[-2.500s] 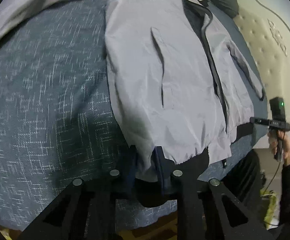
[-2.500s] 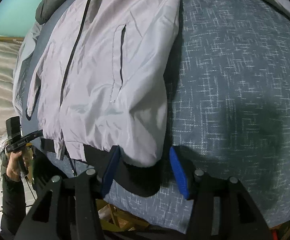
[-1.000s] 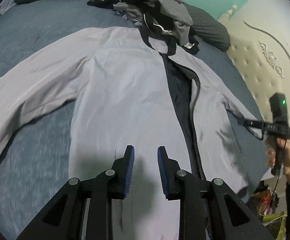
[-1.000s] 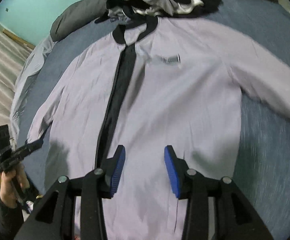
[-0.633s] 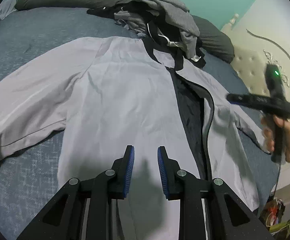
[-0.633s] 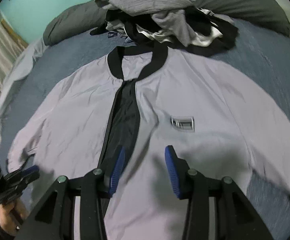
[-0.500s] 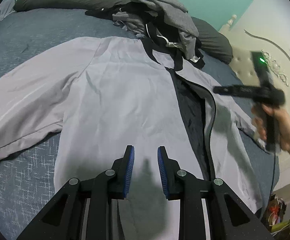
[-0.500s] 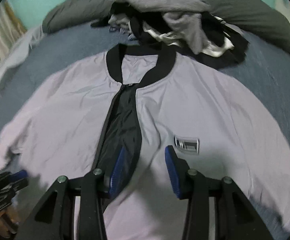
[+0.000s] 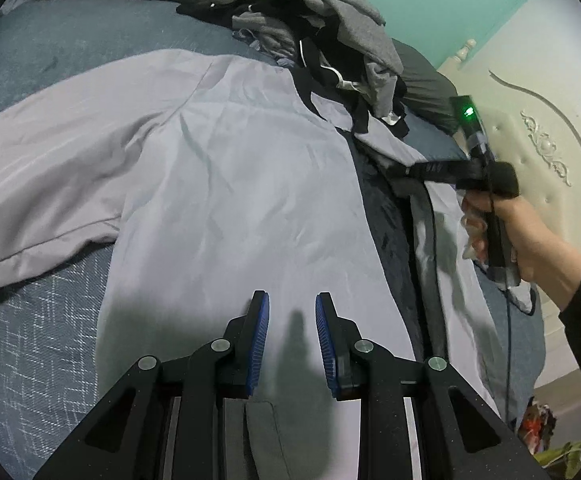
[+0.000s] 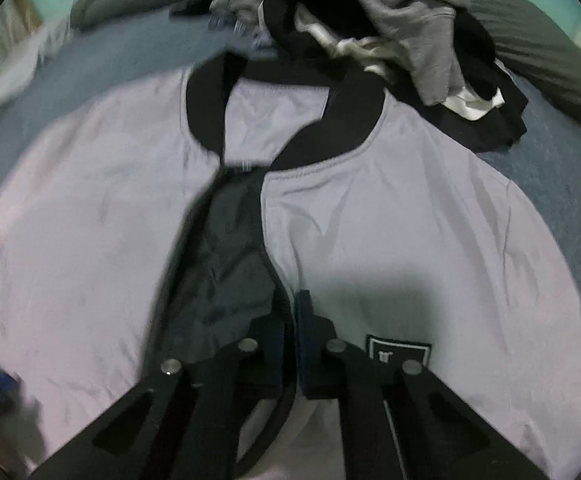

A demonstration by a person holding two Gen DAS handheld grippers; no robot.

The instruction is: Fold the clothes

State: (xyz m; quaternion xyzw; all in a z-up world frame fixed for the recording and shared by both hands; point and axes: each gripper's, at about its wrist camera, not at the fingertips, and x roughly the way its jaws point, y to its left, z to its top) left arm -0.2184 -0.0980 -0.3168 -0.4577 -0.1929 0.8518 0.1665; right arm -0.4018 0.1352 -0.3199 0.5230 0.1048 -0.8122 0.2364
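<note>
Item: one pale lilac-grey bomber jacket of thin, smooth woven fabric (image 9: 226,184), black ribbed collar (image 10: 206,100), dark lining showing through the open front. It lies spread face-up across the blue-grey crosshatch bedspread (image 9: 30,340), filling the centre of both views, one sleeve (image 9: 42,184) running off to the left edge of my left view. A small black rectangular chest patch (image 10: 400,350) sits at the lower right of my right view. Behind the collar, at the top of both frames, is a heap of grey and black clothes (image 9: 330,28) against dark pillows. My left gripper (image 9: 292,344) hovers over the near front panel, blue pads a modest gap apart and empty. My right gripper (image 10: 290,332) sits low at the zip edge (image 10: 278,276) of the patch-side panel, pads drawn almost together; the picture is blurred, so I cannot tell whether the edge is pinched between them. From my left view it appears at the right of the frame, in my right hand (image 9: 530,236). Handling, by my judgement: light, limp and slick, prone to sliding on itself and losing a crease. The zip edge, ribbed hem and cuffs look firmer and are the better places to grip.
</note>
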